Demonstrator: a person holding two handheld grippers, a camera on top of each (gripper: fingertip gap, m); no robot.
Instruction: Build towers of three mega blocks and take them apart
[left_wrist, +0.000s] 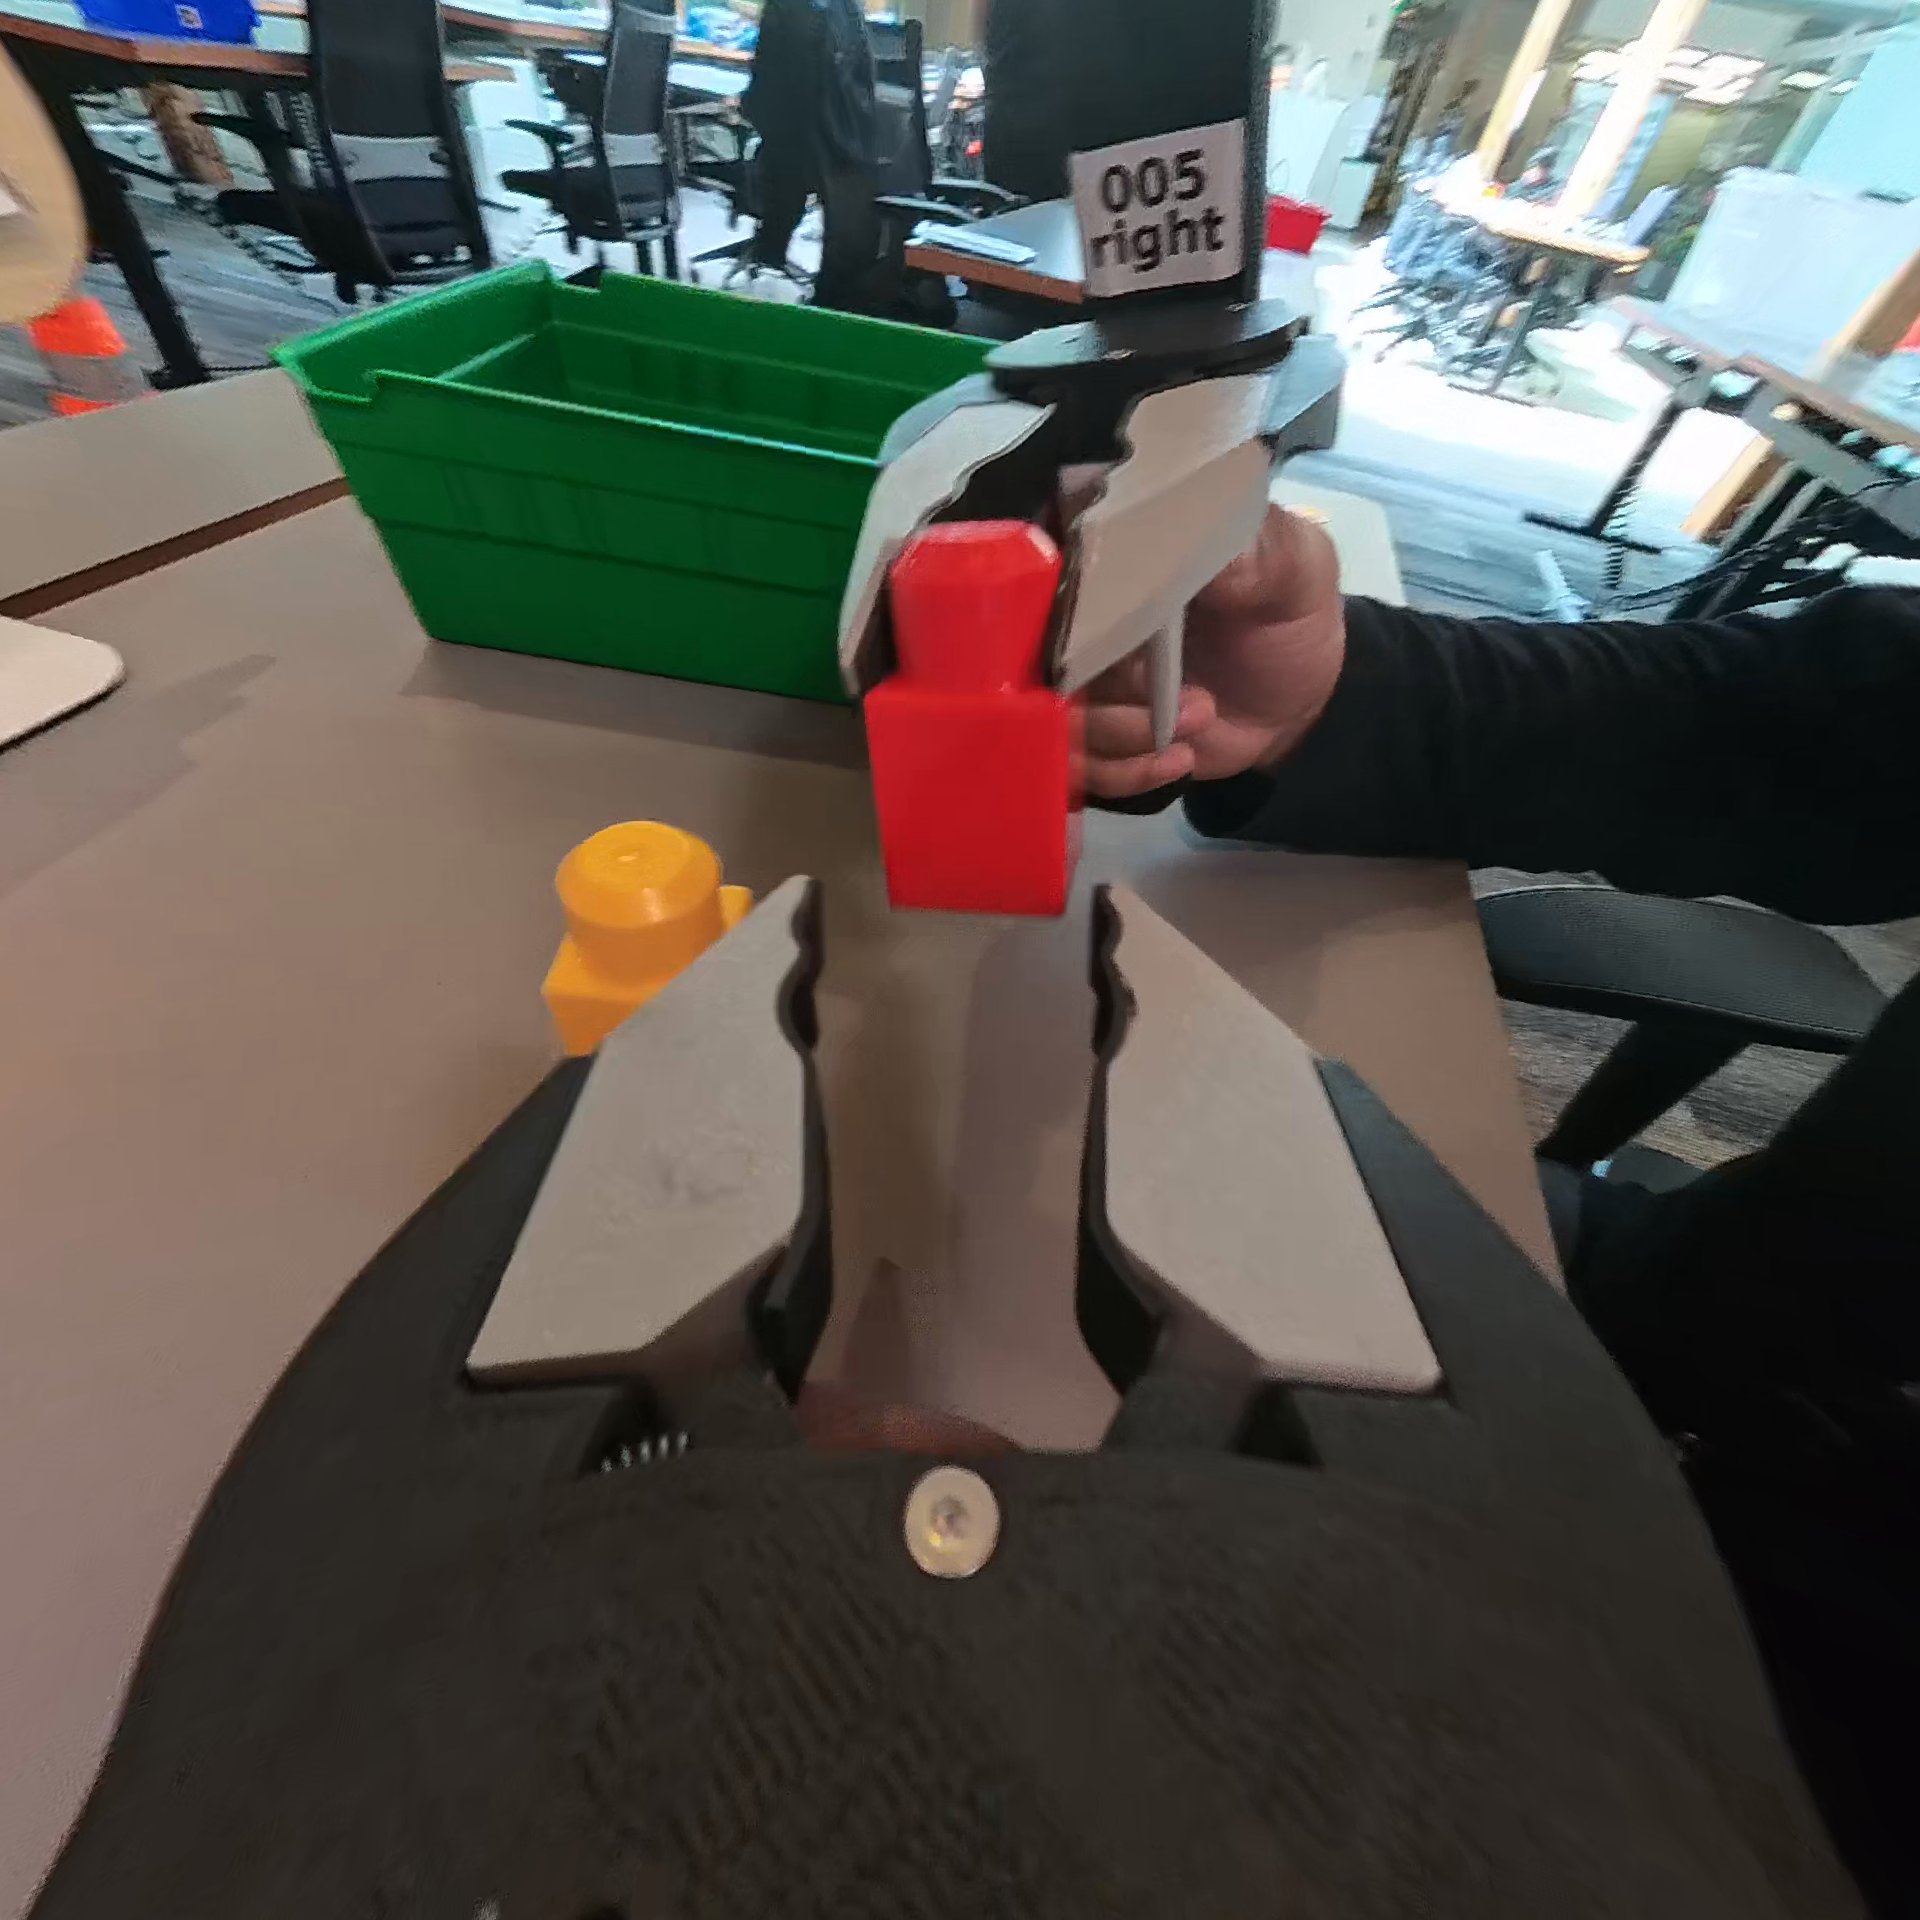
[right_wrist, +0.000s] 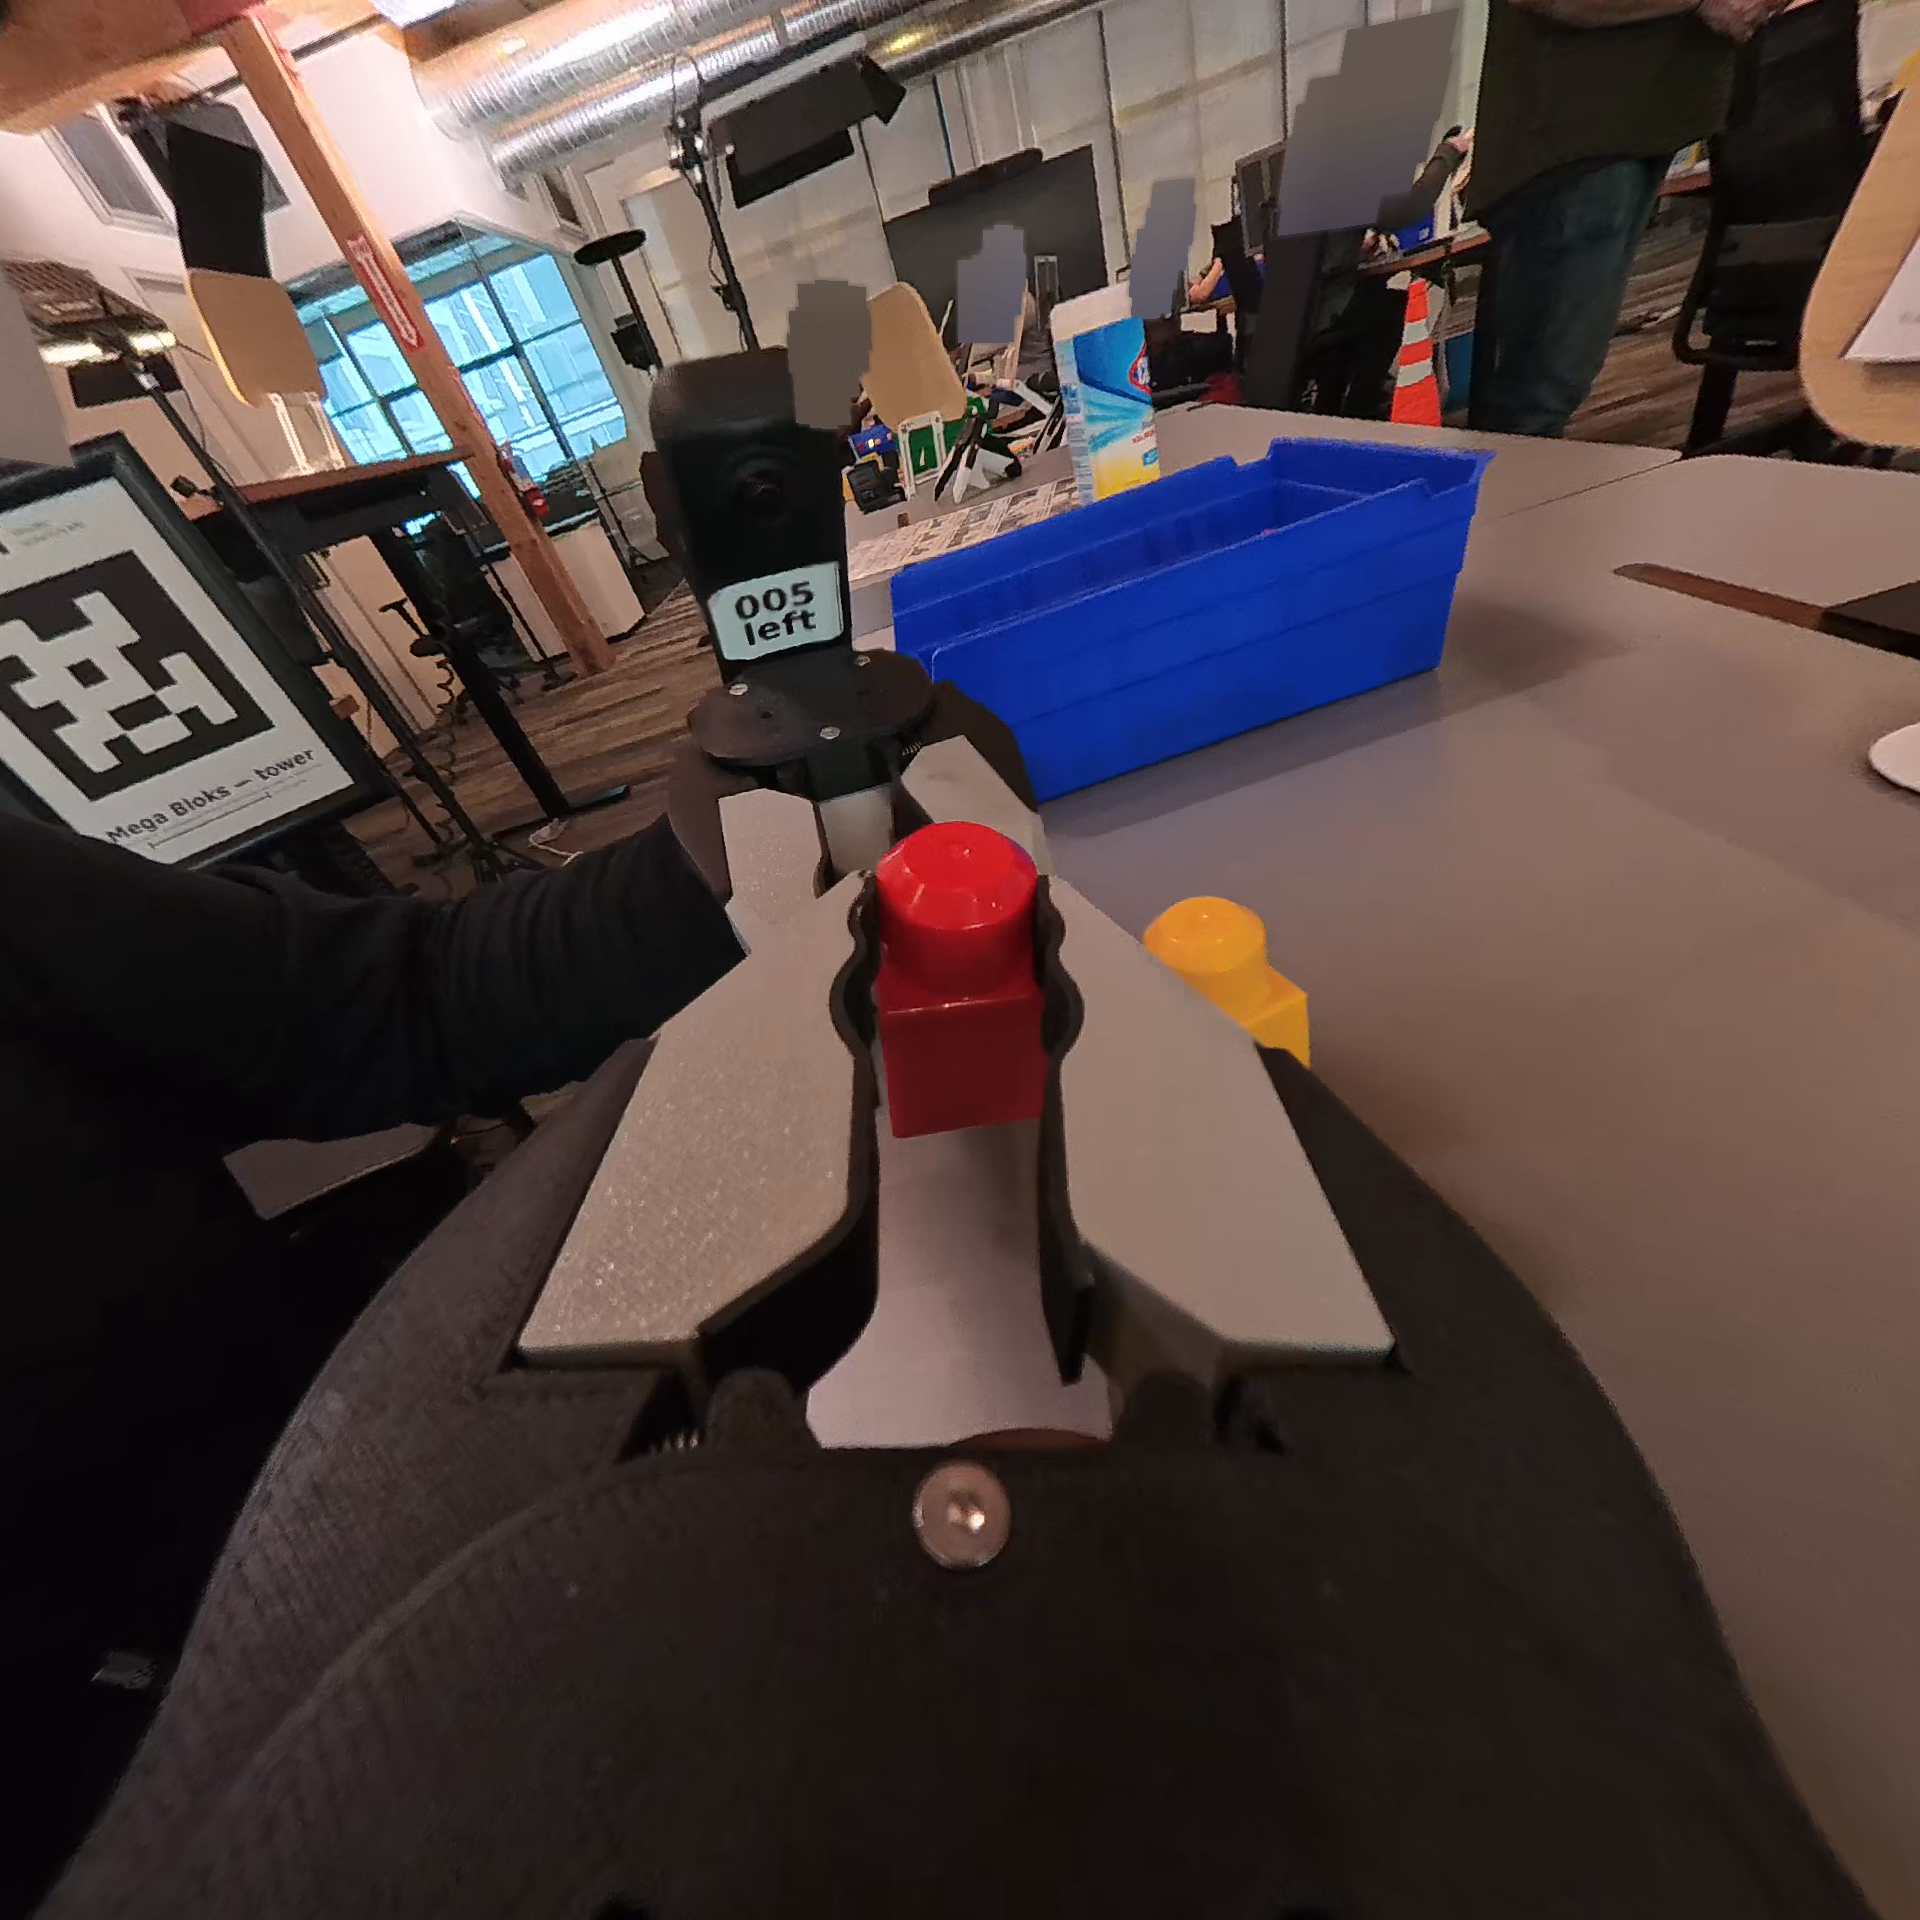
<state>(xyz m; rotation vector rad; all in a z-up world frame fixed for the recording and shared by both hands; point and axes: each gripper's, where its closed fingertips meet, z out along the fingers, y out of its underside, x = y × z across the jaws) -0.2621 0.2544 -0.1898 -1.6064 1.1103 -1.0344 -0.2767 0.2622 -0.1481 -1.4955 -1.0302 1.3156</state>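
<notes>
The right gripper (right_wrist: 956, 925) is clamped on the red block (right_wrist: 961, 1023), its jaws closed around the stud at the top, so the block's square body hangs below the fingertips, clear of the grey table (right_wrist: 1558, 935). The left gripper (left_wrist: 954, 935) stands empty with its jaws spread wide, low over the table, directly facing the red block (left_wrist: 971, 769). The yellow block (left_wrist: 634, 935) sits upright on the table just beside the left gripper's left finger, apart from the red one. A green bin (left_wrist: 623, 520) stands behind in the left wrist view, a blue bin (right_wrist: 1195, 623) in the right wrist view.

Risks noted: the hold is on the rounded stud alone, so the block may pivot or slip when pressed downward. A tilted red block would likely fail to seat on the yellow stud. Nothing restrains the yellow block; an off-centre press could push it sideways or tip it. The left finger, so close, could nudge it out of line.
</notes>
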